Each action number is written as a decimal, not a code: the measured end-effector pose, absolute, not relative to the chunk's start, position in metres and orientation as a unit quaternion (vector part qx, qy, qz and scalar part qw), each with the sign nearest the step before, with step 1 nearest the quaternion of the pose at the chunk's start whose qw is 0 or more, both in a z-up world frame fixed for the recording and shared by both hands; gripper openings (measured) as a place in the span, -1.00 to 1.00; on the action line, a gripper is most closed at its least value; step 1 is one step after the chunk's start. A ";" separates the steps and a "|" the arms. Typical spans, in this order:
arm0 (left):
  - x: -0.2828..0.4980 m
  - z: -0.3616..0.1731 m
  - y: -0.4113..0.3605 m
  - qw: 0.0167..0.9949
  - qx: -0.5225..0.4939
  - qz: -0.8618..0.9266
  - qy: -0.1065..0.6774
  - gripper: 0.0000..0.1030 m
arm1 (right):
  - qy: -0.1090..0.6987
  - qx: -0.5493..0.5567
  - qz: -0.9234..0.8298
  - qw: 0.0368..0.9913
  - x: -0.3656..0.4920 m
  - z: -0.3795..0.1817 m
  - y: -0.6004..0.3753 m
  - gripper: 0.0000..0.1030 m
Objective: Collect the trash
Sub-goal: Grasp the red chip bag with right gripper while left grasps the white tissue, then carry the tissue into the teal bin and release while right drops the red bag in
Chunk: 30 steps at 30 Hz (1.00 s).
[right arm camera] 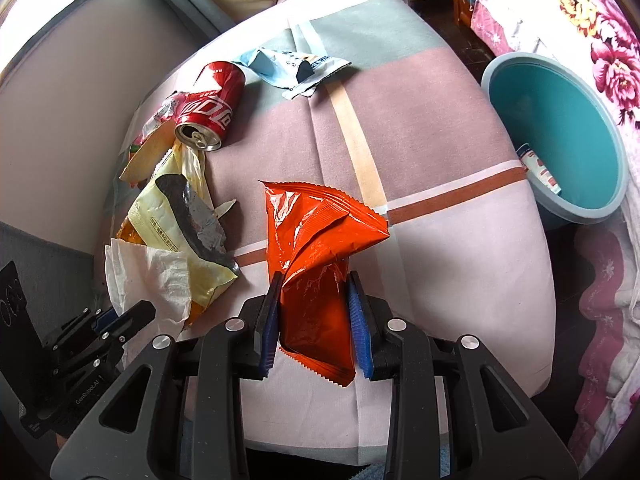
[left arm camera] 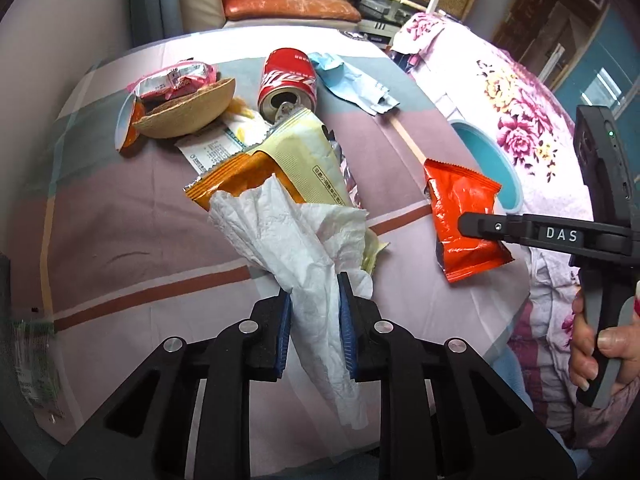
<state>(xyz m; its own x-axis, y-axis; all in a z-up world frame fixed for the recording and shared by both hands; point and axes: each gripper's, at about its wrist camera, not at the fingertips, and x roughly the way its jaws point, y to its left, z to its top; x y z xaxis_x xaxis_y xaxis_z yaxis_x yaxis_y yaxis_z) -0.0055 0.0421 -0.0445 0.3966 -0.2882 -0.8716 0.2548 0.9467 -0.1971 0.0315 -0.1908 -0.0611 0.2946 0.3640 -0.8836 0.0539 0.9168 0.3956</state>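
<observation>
My left gripper [left arm camera: 314,308] is shut on a crumpled white tissue [left arm camera: 296,248], whose blue pads press it from both sides. The tissue rises over a yellow wrapper [left arm camera: 304,156] and an orange wrapper [left arm camera: 240,178] on the striped cloth. My right gripper [right arm camera: 314,300] is shut on a shiny orange-red snack bag [right arm camera: 316,236], held above the cloth. In the left wrist view that bag [left arm camera: 460,200] hangs at the right, pinched by the right gripper's fingers [left arm camera: 480,226]. A red cola can [right arm camera: 210,106] lies on its side behind the wrappers.
A teal bin [right arm camera: 560,140] stands off the cloth's right edge with a wrapper [right arm camera: 538,166] inside. A pale blue wrapper [right arm camera: 288,66] lies at the back. A brown bowl-shaped shell [left arm camera: 188,114] holds more wrappers at the left. A floral blanket [left arm camera: 520,100] lies beyond the bin.
</observation>
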 end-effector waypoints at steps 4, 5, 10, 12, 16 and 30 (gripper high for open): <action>0.003 -0.029 0.032 0.843 -0.021 -0.168 0.511 -0.67 | 0.579 0.185 0.096 0.788 0.030 -0.059 -0.200 -0.42; 0.004 -0.024 0.031 0.846 -0.025 -0.169 0.506 -0.67 | 0.577 0.185 0.095 0.790 0.031 -0.057 -0.202 -0.42; 0.015 0.003 0.017 0.859 -0.026 -0.181 0.478 -0.67 | 0.565 0.196 0.090 0.796 0.030 -0.051 -0.218 -0.42; 0.021 0.008 0.006 0.864 -0.014 -0.186 0.468 -0.67 | 0.561 0.202 0.089 0.798 0.031 -0.049 -0.225 -0.42; 0.036 0.003 -0.012 0.857 -0.019 -0.198 0.475 -0.67 | 0.557 0.209 0.084 0.800 0.032 -0.046 -0.236 -0.42; 0.072 0.001 -0.081 0.844 -0.005 -0.244 0.478 -0.67 | 0.516 0.252 0.036 0.818 0.046 -0.029 -0.314 -0.42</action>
<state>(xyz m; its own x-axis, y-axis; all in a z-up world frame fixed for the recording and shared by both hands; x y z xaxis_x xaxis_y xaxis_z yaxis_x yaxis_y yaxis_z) 0.0723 -0.0812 0.0007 0.4232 -0.4175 -0.8041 0.4074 0.8804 -0.2427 0.0462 -0.3138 -0.0289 0.4654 0.3185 -0.8258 0.2014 0.8704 0.4493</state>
